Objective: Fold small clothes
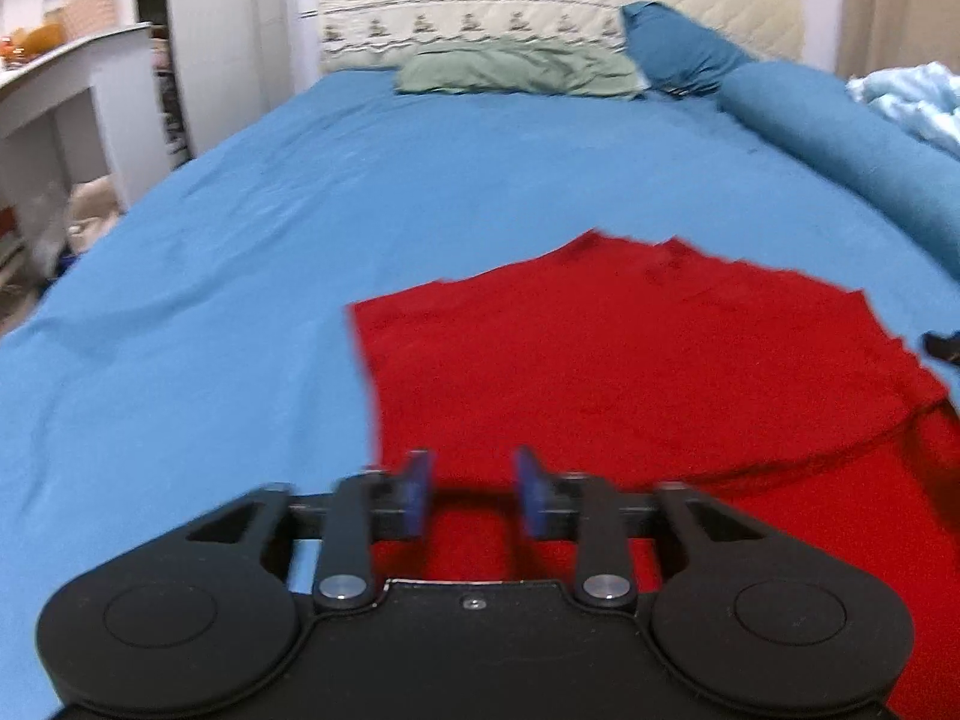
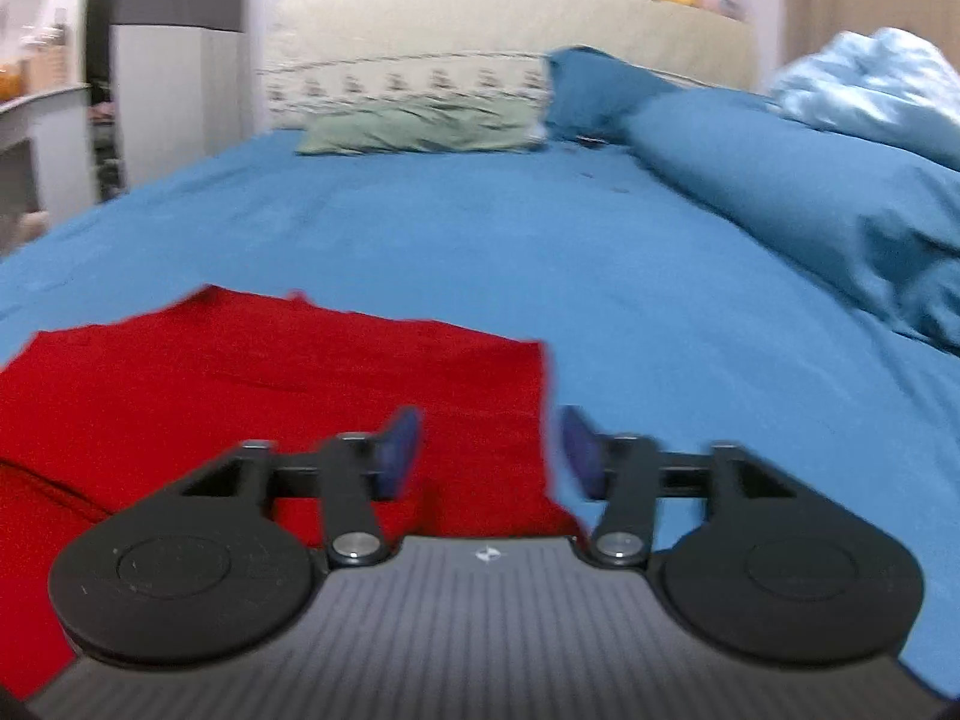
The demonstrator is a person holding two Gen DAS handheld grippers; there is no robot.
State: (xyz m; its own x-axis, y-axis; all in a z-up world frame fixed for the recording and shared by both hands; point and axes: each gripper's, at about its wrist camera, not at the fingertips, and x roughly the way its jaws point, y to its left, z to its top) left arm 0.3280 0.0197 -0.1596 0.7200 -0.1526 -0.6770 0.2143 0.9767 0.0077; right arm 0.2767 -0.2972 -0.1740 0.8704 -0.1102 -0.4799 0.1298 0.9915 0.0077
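Note:
A red garment (image 1: 630,372) lies flat on the blue bed sheet (image 1: 240,252), with its sides folded in and its neck end pointing toward the pillows. My left gripper (image 1: 473,480) is open and empty, just above the garment near its left edge. In the right wrist view the garment (image 2: 240,384) fills the lower left. My right gripper (image 2: 489,447) is open and empty, straddling the garment's right edge above the sheet (image 2: 690,360). A bit of the right gripper shows at the right edge of the left wrist view (image 1: 942,345).
A green pillow (image 1: 516,69) and a blue pillow (image 1: 672,48) lie at the headboard. A long blue bolster (image 2: 798,192) and a pale blue blanket (image 2: 870,84) lie along the bed's right side. A white desk (image 1: 54,90) and wardrobe stand left of the bed.

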